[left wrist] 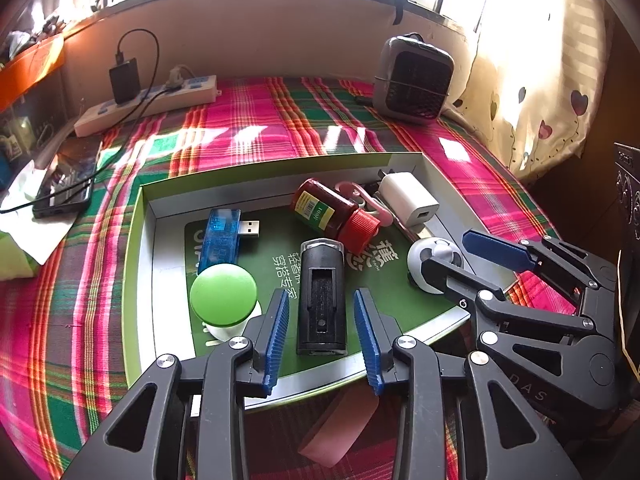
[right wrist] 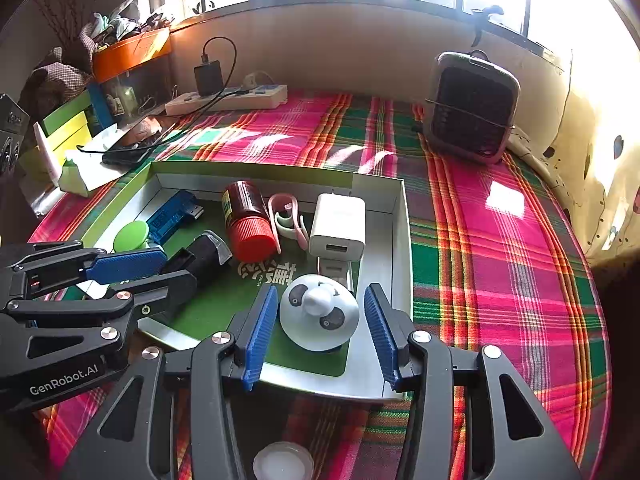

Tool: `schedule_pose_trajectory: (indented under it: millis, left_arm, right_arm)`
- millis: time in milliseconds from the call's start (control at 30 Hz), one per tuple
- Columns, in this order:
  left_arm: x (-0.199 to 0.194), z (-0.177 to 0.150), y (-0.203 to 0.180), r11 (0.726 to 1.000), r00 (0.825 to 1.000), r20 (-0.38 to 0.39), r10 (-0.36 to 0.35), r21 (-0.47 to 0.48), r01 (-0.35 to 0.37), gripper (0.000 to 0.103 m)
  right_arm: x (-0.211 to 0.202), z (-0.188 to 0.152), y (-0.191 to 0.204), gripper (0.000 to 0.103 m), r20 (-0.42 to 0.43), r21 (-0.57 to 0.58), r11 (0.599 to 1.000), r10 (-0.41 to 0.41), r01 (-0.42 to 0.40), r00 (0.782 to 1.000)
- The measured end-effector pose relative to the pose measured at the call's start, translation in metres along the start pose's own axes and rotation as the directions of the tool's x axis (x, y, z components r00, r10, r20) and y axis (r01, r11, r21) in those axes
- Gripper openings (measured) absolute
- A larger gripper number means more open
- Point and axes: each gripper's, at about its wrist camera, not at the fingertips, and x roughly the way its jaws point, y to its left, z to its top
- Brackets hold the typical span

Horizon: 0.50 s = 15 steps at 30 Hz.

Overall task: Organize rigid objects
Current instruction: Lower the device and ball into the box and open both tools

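Observation:
A shallow green-rimmed box tray (left wrist: 136, 240) lies on the plaid cloth. In it are a blue USB device (left wrist: 222, 236), a green-topped round piece (left wrist: 223, 294), a red-capped dark bottle (left wrist: 332, 212), a pink clip (left wrist: 360, 196) and a white charger (left wrist: 408, 196). A black stamp-like block (left wrist: 322, 312) lies flat between the blue pads of my left gripper (left wrist: 321, 294), with a gap on each side. My right gripper (right wrist: 321, 290) straddles a white panda-faced dome (right wrist: 320, 320) at the tray's near right corner, and its pads stand just off it.
A power strip (left wrist: 148, 104) with a plugged charger, a phone (left wrist: 64, 188) and tissue sit at the back left. A small grey heater (left wrist: 412, 76) stands back right. A pink block (left wrist: 340, 428) and a white lid (right wrist: 284, 462) lie on the cloth before the tray.

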Motion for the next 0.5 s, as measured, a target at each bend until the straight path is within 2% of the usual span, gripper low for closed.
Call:
schedule_pose_trajectory:
  millis: [500]
  left_arm:
    - [-0.034,-0.019,0.001,1.0,0.999,0.05,0.006,-0.015,-0.006,0.037]
  right_arm:
    - [-0.033,-0.011,0.003,0.048,0.053,0.03,0.999,0.011,-0.013,0.999]
